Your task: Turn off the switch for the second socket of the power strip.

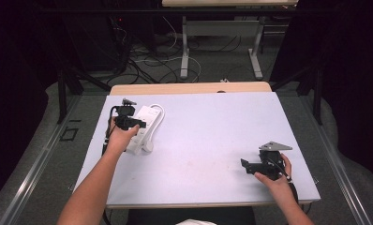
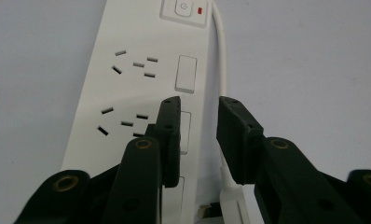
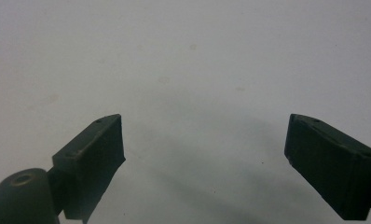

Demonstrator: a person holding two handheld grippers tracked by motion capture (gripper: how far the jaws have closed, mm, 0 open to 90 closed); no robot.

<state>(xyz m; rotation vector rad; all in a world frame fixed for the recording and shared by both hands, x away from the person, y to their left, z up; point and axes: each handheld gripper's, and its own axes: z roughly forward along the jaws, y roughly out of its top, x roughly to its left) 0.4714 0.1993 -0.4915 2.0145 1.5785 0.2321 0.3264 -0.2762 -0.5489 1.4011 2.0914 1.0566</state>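
Left tongs (image 2: 198,135): hovering over a white power strip (image 2: 141,88), jaws standing a narrow gap apart and closing on nothing; in the high view the left tongs (image 1: 140,124) are sitting at the far left of the counter (image 1: 212,140), held by the left hand (image 1: 121,138).
Power strip: lying directly beneath and ahead of the left tongs, its socket slots showing to the left of the jaws, a power button (image 2: 183,8) with a red light at its far end.
White cable (image 2: 222,60): running from the strip's far end back past the right jaw of the left tongs.
Right tongs (image 3: 204,158): jaws spreading wide apart, holding nothing, pointing at bare counter; in the high view the right tongs (image 1: 244,165) are resting low at the near right, well apart from the strip, in the right hand (image 1: 276,180).
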